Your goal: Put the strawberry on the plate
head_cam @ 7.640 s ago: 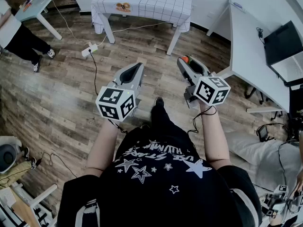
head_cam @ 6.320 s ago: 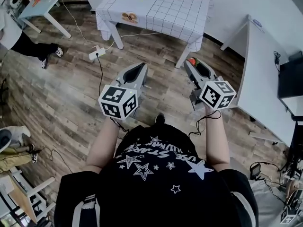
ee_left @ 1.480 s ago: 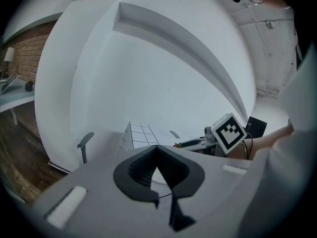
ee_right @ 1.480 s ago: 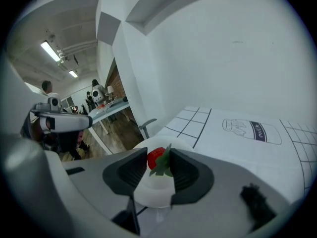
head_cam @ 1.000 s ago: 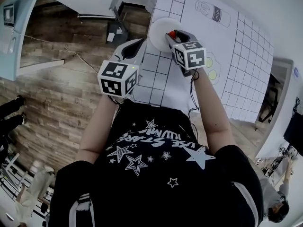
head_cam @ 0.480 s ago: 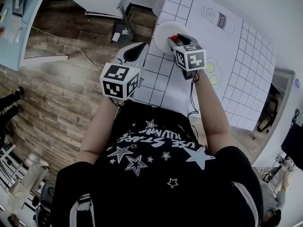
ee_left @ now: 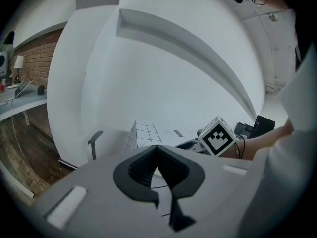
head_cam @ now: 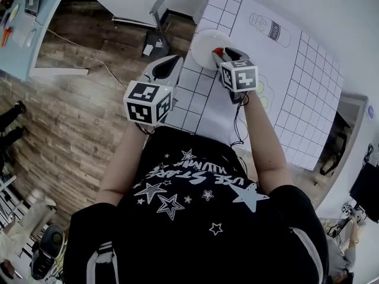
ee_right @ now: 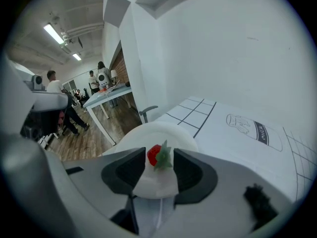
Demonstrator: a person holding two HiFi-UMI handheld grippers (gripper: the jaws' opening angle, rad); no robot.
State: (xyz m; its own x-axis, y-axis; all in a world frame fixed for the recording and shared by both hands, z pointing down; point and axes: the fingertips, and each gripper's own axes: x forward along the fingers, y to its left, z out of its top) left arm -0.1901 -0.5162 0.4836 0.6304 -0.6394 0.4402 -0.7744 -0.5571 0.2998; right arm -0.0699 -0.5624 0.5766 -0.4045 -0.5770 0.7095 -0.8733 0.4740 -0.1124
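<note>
Gridded tablecloth [head_cam: 296, 87], round plate [head_cam: 201, 45] (white)

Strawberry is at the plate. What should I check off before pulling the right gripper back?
1. Right gripper jaws apart: ok. They have just been opening, with the strawberry between them.
2. Strawberry above the plate: ok.
3. Strawberry resting on the plate, free of both pads: cannot tell.
4. Left gripper apart from the plate: ok. It is shut, empty and off to the side.
</note>
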